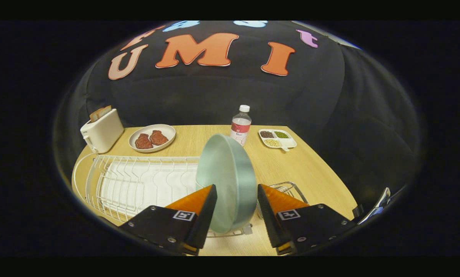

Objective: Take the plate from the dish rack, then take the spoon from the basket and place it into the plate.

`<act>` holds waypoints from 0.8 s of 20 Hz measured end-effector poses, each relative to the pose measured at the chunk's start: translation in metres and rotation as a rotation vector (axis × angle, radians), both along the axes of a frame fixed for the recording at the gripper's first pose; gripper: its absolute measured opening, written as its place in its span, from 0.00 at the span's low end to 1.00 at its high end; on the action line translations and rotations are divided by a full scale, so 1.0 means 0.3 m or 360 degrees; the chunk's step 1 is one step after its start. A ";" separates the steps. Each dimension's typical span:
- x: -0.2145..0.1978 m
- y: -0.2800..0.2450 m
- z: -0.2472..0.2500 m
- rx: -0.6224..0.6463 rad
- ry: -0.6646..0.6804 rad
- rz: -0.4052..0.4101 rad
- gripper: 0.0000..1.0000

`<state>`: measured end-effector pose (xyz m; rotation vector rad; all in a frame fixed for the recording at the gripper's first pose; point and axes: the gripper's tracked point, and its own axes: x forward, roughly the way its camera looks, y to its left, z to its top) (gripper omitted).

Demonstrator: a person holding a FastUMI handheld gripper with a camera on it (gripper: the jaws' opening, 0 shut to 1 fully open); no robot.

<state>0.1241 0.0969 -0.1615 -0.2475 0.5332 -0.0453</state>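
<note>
A pale green plate (pixel 230 181) stands on edge at the right end of the white wire dish rack (pixel 137 181), leaning slightly. My gripper (pixel 235 190) has one finger on each side of it. The left finger (pixel 203 204) covers the plate's left rim and the right finger (pixel 270 207) lies against its right rim, so both seem to press on it. The plate's lower edge is level with the rack's front rail. A small wire basket (pixel 289 189) sits just right of the rack, partly hidden behind the right finger; its contents are hidden.
On the wooden table (pixel 291 165) beyond the rack are a white toaster (pixel 101 130) with bread, a plate of meat (pixel 152 137), a water bottle (pixel 240 125) and a divided dish of beans (pixel 278 138). A shiny metal piece (pixel 376 206) sits at the table's right edge.
</note>
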 end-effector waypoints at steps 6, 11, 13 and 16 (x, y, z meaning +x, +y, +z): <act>0.007 -0.009 0.014 -0.0039 0.0008 -0.0079 0.24; 0.028 0.019 0.082 -0.0142 -0.0048 -0.0030 0.18; 0.031 0.016 0.114 -0.0195 -0.0082 -0.0030 0.17; 0.017 0.000 0.123 -0.0198 -0.0075 -0.0065 0.17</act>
